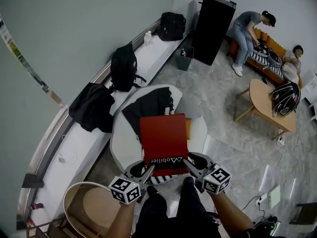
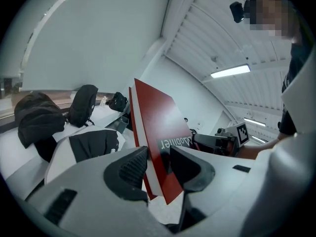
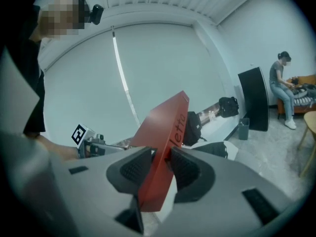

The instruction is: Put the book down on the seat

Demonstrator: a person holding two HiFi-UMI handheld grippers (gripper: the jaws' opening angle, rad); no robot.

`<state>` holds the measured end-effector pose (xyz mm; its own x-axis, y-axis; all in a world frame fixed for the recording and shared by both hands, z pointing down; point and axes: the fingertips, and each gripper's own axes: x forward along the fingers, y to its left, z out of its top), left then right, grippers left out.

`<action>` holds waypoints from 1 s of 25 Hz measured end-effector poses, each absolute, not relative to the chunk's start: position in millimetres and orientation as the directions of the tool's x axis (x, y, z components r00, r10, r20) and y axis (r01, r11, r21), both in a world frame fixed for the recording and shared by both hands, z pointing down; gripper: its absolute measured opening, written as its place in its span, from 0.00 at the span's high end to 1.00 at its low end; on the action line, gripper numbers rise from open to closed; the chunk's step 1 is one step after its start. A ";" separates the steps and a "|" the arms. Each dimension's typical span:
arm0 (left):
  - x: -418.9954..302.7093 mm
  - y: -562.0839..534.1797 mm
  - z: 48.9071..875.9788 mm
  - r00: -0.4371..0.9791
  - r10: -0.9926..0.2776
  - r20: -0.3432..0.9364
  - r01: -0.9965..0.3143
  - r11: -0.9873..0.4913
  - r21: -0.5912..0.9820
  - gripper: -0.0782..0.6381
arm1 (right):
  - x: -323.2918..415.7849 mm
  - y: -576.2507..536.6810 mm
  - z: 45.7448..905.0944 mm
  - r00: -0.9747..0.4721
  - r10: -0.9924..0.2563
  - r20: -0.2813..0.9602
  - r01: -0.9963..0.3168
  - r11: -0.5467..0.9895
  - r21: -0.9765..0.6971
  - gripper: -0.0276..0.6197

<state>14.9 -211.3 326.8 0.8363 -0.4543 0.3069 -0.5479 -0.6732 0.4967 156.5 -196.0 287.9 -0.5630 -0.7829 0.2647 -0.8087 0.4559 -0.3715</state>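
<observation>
- Seat (image 1: 120, 148): white and rounded, directly in front of the person's knees. It is the landing surface.
- Jacket (image 1: 151, 105): black, draped over the far half of the seat. Risk: a book set on its folds would rest tilted and could slide off the seat.
- Book (image 1: 163, 138): red and flat, held in the air above the near half of the seat, not yet touching it. It is gripped only at its near edge, so the far edge is unsupported and may dip and strike first.
- Left gripper (image 2: 158, 164): jaws clamped on the book's near-left corner.
- Right gripper (image 3: 159, 167): jaws clamped on the near-right corner.
- Risk: if one gripper lets go before the other, the book would pivot on the remaining grip and twist. Releasing it above the seat would drop it, and it could bounce towards the rim.
</observation>
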 end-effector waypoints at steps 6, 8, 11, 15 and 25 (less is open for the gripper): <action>30.3 -212.6 376.8 0.802 -0.490 0.342 -0.595 -0.603 0.531 0.67 | 174.7 -204.1 345.0 -0.616 -0.732 0.292 -0.762 0.460 -0.455 0.75; 36.0 -213.4 398.2 0.779 -0.508 0.367 -0.623 -0.563 0.544 0.67 | 181.6 -208.6 368.5 -0.636 -0.701 0.322 -0.755 0.479 -0.448 0.75; 46.8 -213.6 429.8 0.748 -0.529 0.400 -0.656 -0.503 0.562 0.67 | 192.1 -216.4 400.9 -0.663 -0.662 0.351 -0.738 0.498 -0.455 0.75; 58.6 -209.9 467.7 0.717 -0.541 0.439 -0.690 -0.461 0.559 0.67 | 202.5 -222.2 440.1 -0.697 -0.611 0.376 -0.712 0.525 -0.467 0.75; 74.0 -210.7 560.0 0.672 -0.521 0.526 -0.734 -0.380 0.562 0.67 | 215.4 -234.5 534.9 -0.746 -0.515 0.422 -0.665 0.548 -0.508 0.75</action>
